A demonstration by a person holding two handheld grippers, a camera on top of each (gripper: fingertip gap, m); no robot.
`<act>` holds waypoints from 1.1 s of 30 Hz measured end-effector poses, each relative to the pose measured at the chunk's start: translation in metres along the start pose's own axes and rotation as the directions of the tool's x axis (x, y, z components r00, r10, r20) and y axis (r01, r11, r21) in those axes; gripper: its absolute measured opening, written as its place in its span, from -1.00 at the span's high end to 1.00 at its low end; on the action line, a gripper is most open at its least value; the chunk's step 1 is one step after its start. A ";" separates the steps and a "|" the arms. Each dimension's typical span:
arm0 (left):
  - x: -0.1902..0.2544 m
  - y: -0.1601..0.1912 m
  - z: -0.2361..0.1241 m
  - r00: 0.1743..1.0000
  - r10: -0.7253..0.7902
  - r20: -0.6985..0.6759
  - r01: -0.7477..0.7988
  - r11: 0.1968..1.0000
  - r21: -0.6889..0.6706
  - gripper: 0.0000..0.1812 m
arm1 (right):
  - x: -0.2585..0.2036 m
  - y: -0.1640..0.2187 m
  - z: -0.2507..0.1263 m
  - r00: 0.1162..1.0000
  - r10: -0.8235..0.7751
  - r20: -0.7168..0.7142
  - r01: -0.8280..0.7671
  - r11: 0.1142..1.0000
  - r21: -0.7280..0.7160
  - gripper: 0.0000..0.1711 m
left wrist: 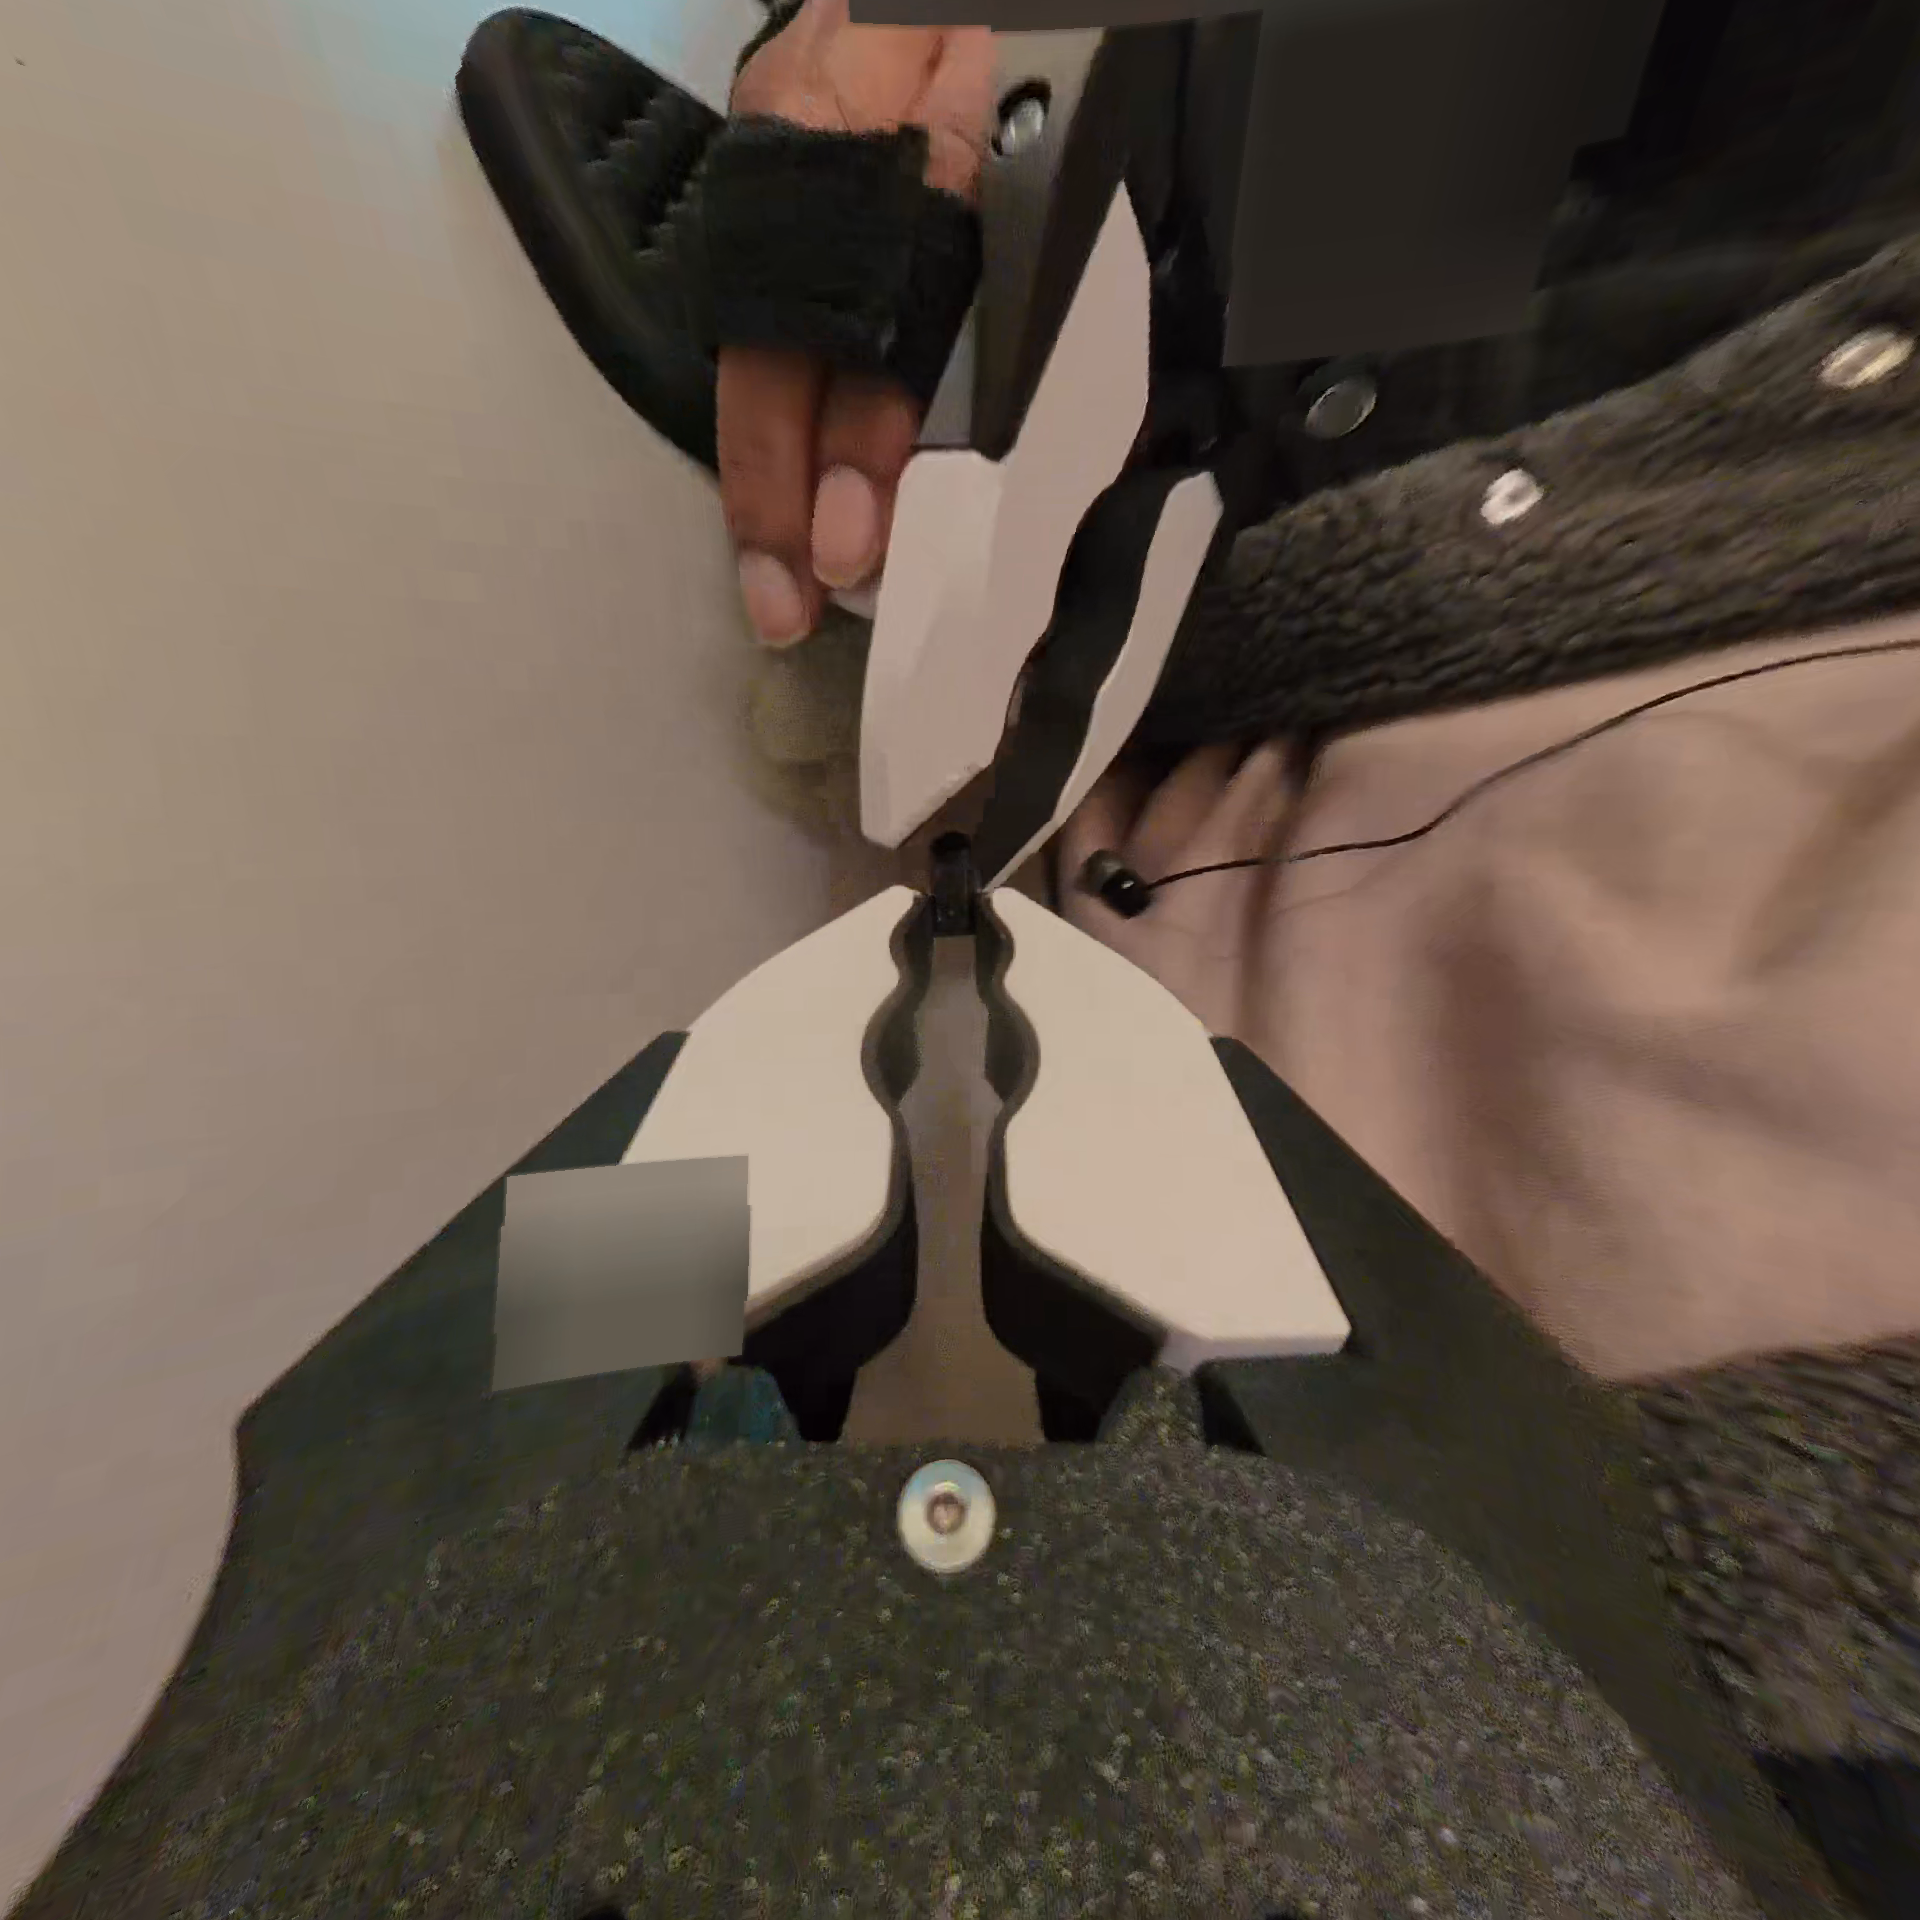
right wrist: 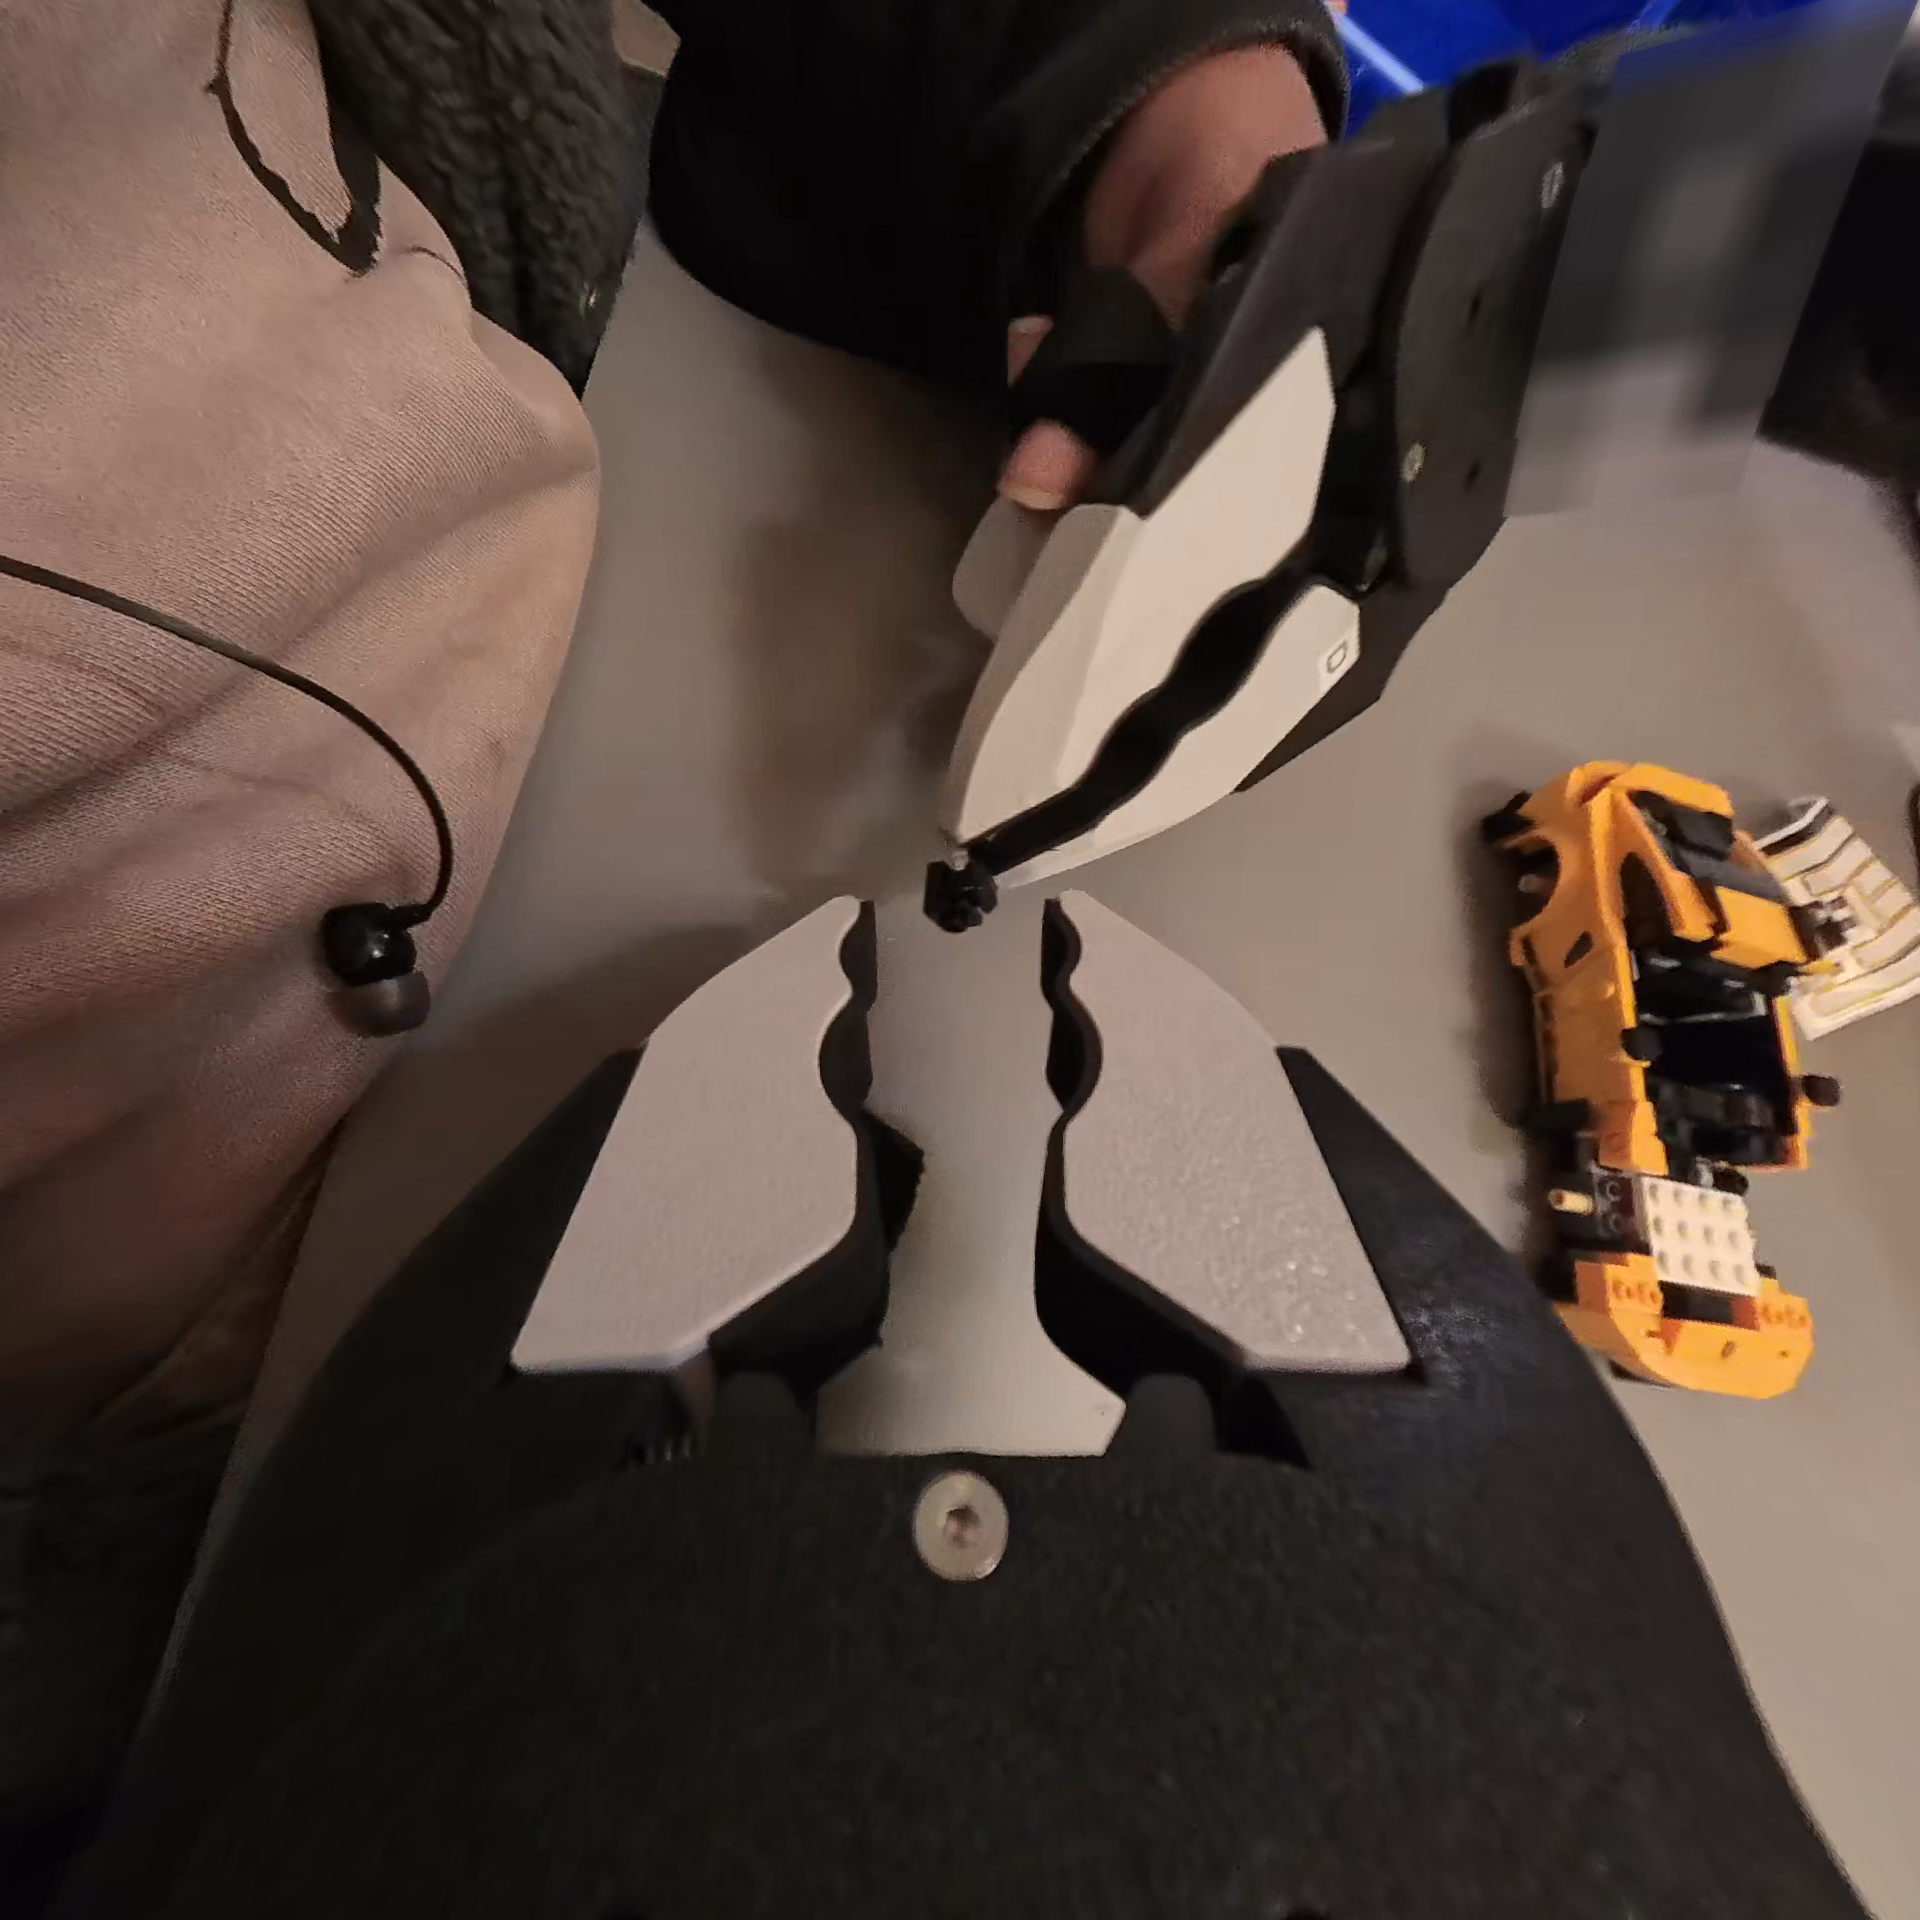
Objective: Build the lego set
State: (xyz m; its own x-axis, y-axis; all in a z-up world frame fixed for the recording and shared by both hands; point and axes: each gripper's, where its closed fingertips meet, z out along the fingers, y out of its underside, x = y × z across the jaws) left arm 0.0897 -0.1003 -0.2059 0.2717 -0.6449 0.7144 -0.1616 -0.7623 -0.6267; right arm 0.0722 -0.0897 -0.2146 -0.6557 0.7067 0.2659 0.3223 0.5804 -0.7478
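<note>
My left gripper [left wrist: 951, 912] is shut on a small black lego piece [left wrist: 949, 883] at its fingertips. In the right wrist view it comes in from the upper right [right wrist: 971, 854], with the black piece [right wrist: 958, 900] sticking out of its tips. My right gripper [right wrist: 956, 920] is open, its fingertips either side of the piece and just short of it. In the left wrist view it points down from above [left wrist: 951, 844], tip to tip with the left. The part-built orange lego car [right wrist: 1662, 1091] lies on the grey table [right wrist: 1299, 935], to the right.
A printed sheet [right wrist: 1860, 935] lies beside the car. The person's beige-shirted torso [right wrist: 208, 623] is close on the left, with a black earbud [right wrist: 374, 982] hanging on its cord. Gloved hands hold both grippers. Blue bins [right wrist: 1455, 42] stand at the far edge. Left and right tips are no more than a few centimetres apart.
</note>
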 end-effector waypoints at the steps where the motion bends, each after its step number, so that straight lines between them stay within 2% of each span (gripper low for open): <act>1: 0.002 -0.003 -0.001 0.999 -0.033 -0.030 0.034 0.999 0.019 0.92 | 0.001 -0.002 0.000 1.000 -0.007 -0.007 0.007 1.000 0.010 0.66; 7: 0.009 -0.006 -0.003 0.981 -0.133 -0.143 0.140 0.989 0.040 0.92 | 0.002 -0.010 0.000 1.000 -0.011 -0.013 0.012 0.997 0.076 0.86; 15: 0.012 -0.012 -0.010 0.973 -0.139 -0.182 0.157 0.984 0.088 0.92 | 0.004 -0.017 -0.006 0.995 0.100 0.025 -0.103 0.984 0.145 0.87; 19: 0.009 -0.014 -0.013 0.994 0.103 0.026 -0.105 0.990 0.089 0.83 | 0.013 -0.023 -0.015 0.981 0.191 0.023 -0.192 0.961 0.202 0.87; 23: 0.006 -0.024 -0.017 0.899 0.345 0.270 -0.369 0.928 0.043 0.82 | 0.018 -0.028 -0.018 0.970 0.241 0.020 -0.238 0.940 0.244 0.87; 27: 0.001 -0.029 -0.023 0.796 0.450 0.405 -0.484 0.875 -0.021 0.87 | 0.022 -0.029 -0.017 0.964 0.264 0.010 -0.257 0.930 0.264 0.87; 30: -0.001 -0.029 -0.025 0.740 0.498 0.453 -0.531 0.845 -0.063 0.93 | 0.025 -0.027 -0.017 0.967 0.255 -0.011 -0.243 0.932 0.269 0.87; 33: -0.003 -0.027 -0.025 0.719 0.517 0.464 -0.540 0.836 -0.095 0.93 | 0.025 -0.025 -0.014 0.976 0.213 -0.039 -0.196 0.947 0.256 0.88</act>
State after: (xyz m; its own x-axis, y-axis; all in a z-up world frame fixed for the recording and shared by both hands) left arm 0.0693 -0.0790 -0.1837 0.5524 -0.8324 0.0451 -0.3720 -0.2946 -0.8802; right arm 0.0570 -0.0809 -0.1809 -0.5449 0.8292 0.1243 0.2590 0.3075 -0.9156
